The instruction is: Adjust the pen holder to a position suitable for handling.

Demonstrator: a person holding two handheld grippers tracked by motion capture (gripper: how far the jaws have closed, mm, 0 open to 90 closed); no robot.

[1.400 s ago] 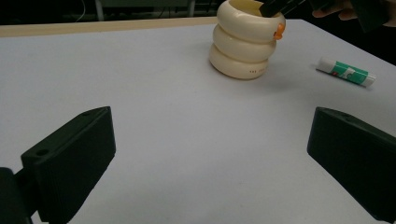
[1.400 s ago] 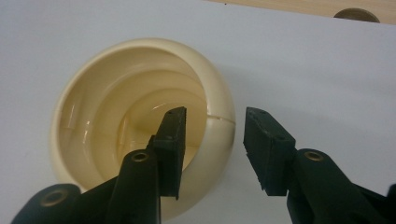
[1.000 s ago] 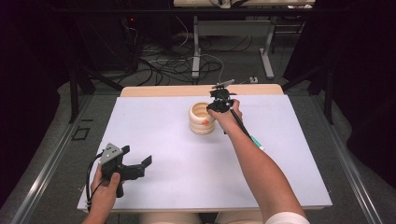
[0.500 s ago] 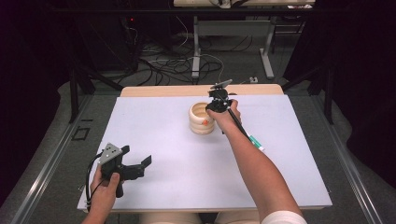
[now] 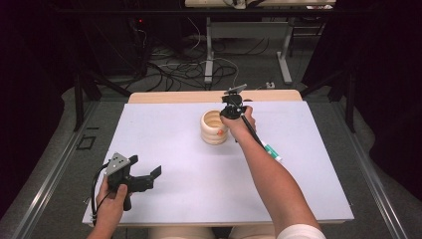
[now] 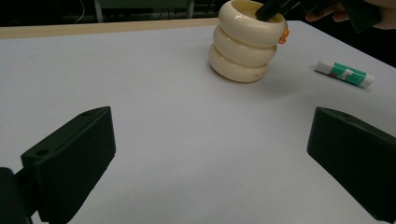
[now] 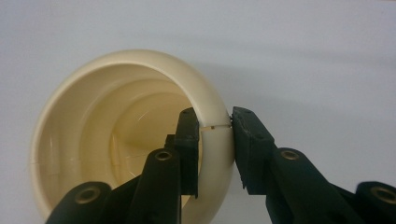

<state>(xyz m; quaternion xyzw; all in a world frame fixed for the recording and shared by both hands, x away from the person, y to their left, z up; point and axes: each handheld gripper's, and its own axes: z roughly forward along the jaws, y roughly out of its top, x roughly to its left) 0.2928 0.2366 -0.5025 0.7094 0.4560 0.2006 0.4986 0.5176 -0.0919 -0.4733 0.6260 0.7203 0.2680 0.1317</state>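
In the high view, the person's right forearm (image 5: 268,169) covers the near end of the glue stick (image 5: 271,151), lying at four o'clock from the cream holder (image 5: 214,127); its label print is too small to read. The right gripper (image 7: 215,140) view crops the holder's lower rim at six o'clock

A white surface (image 5: 164,144) stands on grey floor (image 5: 59,164). Behind it, cables (image 5: 184,64) tangle around metal table legs (image 5: 209,50) in a dark room.
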